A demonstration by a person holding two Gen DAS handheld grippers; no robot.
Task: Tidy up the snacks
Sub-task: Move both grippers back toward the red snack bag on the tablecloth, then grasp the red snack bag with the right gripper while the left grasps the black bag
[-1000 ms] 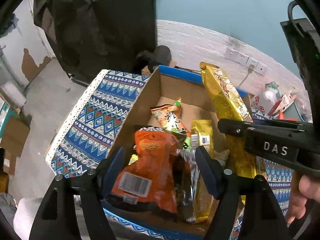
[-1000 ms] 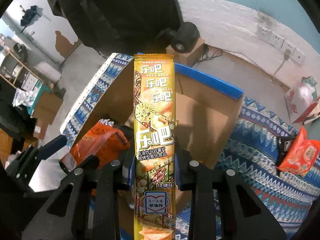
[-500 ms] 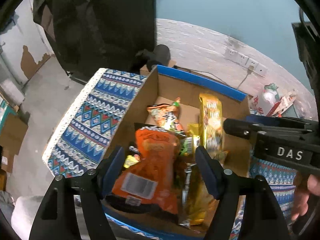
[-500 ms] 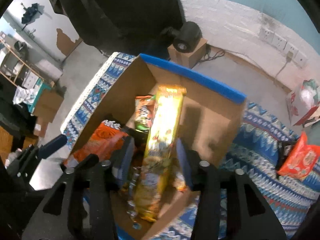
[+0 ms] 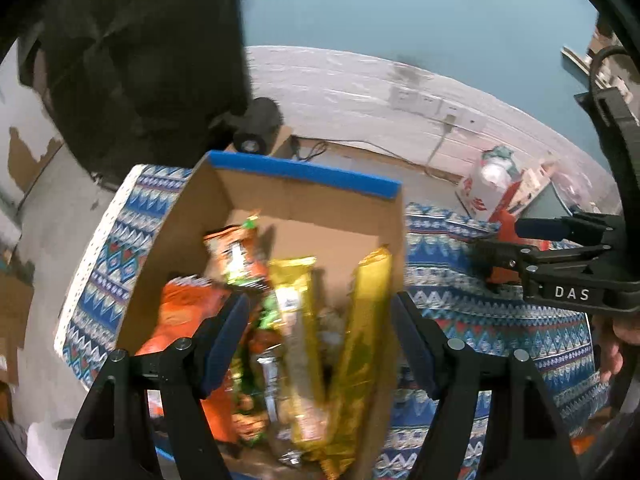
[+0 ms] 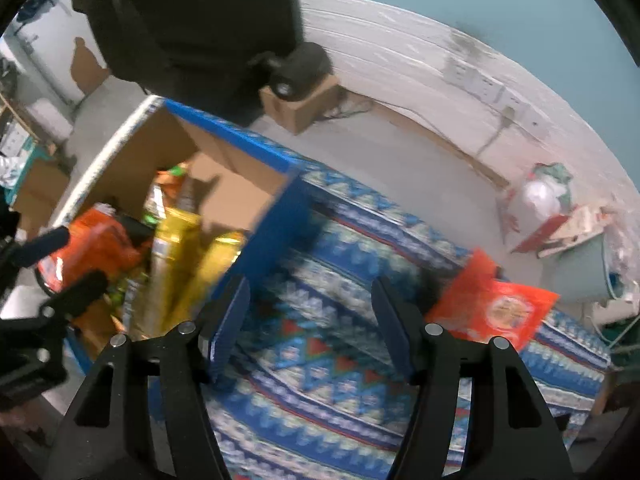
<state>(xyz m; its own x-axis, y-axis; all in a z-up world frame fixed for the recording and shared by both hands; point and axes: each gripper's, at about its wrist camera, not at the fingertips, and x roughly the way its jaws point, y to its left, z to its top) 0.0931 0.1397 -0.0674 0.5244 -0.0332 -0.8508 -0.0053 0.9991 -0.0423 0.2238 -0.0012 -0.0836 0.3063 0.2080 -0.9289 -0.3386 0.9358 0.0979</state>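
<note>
Left wrist view: long gold snack packs (image 5: 360, 344) stand upright in cardboard box (image 5: 256, 196)

Both views: even, moderately bright indoor light, source not visible. Strong fisheye curvature, black vignette at corners. Motion blur on snack packets (image 5: 296, 344) and patterned cloth (image 6: 320, 360). Soft shadow inside cardboard box (image 5: 304, 208). Glare on gold wrappers.

The cardboard box (image 5: 304, 200) sits on the patterned cloth (image 6: 340, 360), packed with snack packets: two long packets (image 5: 300, 340) stand side by side toward its right wall, another pack (image 5: 180, 320) to their left. Out on the cloth, well right of the box, lies a lone snack bag (image 6: 496, 308) (flat, apart from everything).
</note>
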